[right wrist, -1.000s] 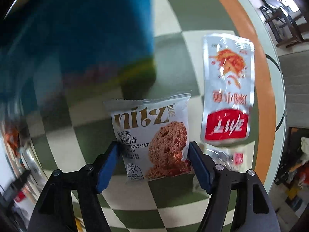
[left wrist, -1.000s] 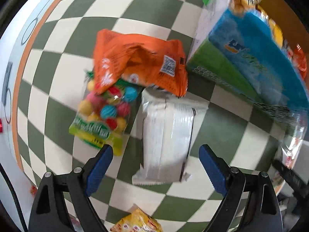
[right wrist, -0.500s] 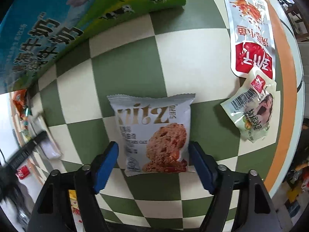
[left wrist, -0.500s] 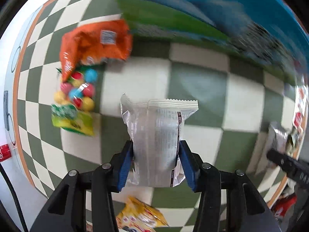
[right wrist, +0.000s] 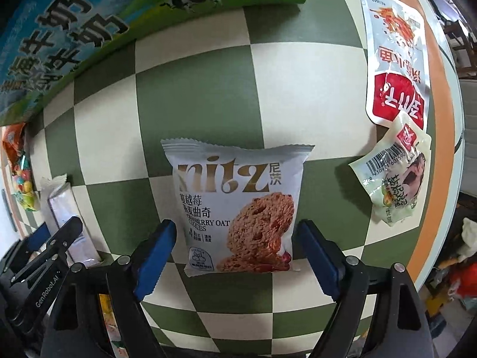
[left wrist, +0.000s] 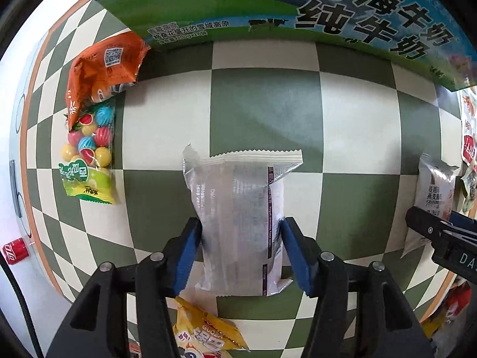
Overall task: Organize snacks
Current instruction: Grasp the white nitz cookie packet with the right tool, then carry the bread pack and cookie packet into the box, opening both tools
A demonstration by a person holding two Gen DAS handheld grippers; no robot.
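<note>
My left gripper (left wrist: pixel 240 250) is shut on a silver-white snack pack (left wrist: pixel 238 208), seam side up, over the green-and-cream checked tablecloth (left wrist: pixel 265 110). My right gripper (right wrist: pixel 234 255) is shut on a white "nitz" cranberry oat cookie pack (right wrist: pixel 238 205). Each gripper and its pack also show in the other view: the cookie pack at the right edge (left wrist: pixel 433 185), the silver pack at the lower left (right wrist: pixel 70 220). A blue-and-green milk carton box (left wrist: pixel 298 9) stands just beyond both.
An orange bag (left wrist: pixel 101 68) and a bag of coloured candy balls (left wrist: pixel 88 155) lie at the left. A yellow snack bag (left wrist: pixel 205 331) lies under my left gripper. A red-and-white pouch (right wrist: pixel 396 68) and a small pale pouch (right wrist: pixel 393 179) lie near the table's orange rim (right wrist: pixel 441 137).
My left gripper closed on the silver pack and carried it right, away from the orange bag, toward the milk box. My right gripper kept its hold on the cookie pack.
</note>
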